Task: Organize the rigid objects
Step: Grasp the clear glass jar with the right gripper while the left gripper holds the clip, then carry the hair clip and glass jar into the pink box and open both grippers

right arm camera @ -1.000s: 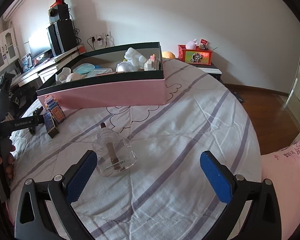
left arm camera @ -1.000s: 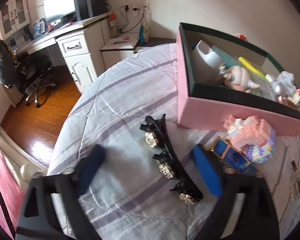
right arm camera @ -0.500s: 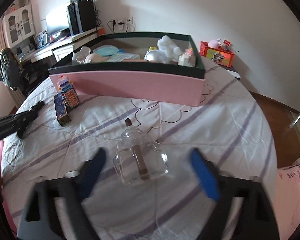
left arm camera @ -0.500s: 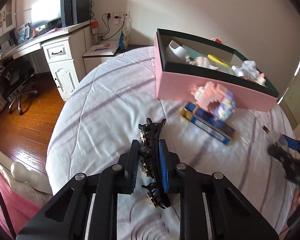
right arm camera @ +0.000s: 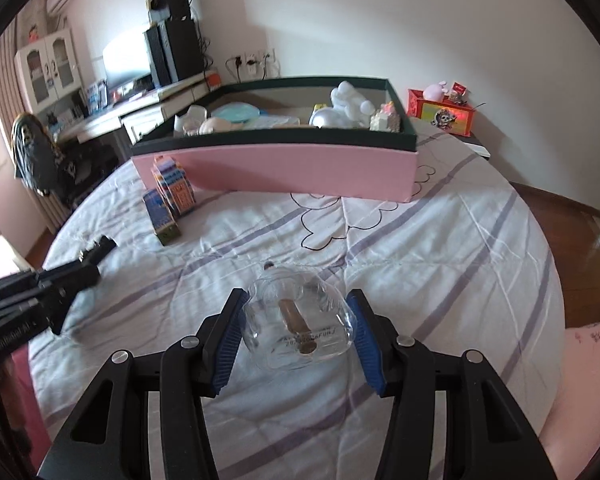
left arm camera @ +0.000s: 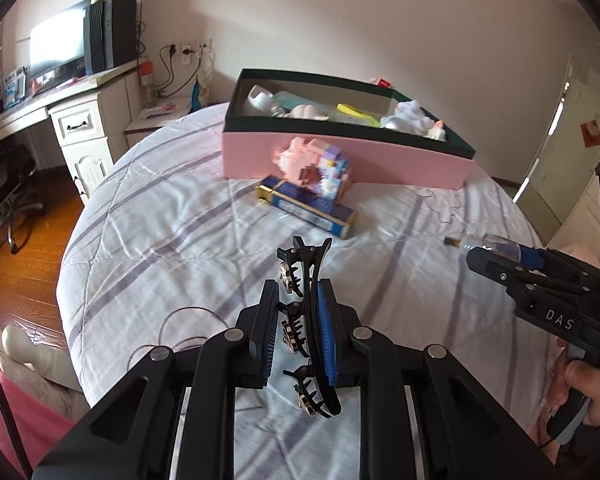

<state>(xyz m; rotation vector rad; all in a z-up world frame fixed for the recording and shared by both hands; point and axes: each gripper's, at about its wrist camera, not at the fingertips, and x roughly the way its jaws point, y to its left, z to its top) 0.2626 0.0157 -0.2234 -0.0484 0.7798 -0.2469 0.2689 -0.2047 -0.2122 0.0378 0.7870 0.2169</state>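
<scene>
My left gripper [left arm camera: 298, 300] is shut on a black hair claw clip [left arm camera: 306, 280] with rhinestone studs, held above the striped bed cover. My right gripper [right arm camera: 296, 308] is shut on a clear glass bottle [right arm camera: 300, 320] with a cork and a brown roll inside. The right gripper also shows in the left wrist view [left arm camera: 500, 258]; the left one shows in the right wrist view [right arm camera: 100, 248]. A pink box with a dark green rim [left arm camera: 340, 156] [right arm camera: 300, 172] stands at the back of the bed and holds several toys.
A pink and purple block toy [left arm camera: 316, 166] [right arm camera: 174, 184] rests on a blue card box [left arm camera: 308, 206] [right arm camera: 162, 216] in front of the pink box. A white desk with a monitor [left arm camera: 56, 44] stands left. A red box [right arm camera: 442, 114] sits on a far stand.
My left gripper closed on the hair clip and lifted it. My right gripper moved over the glass bottle and closed on it.
</scene>
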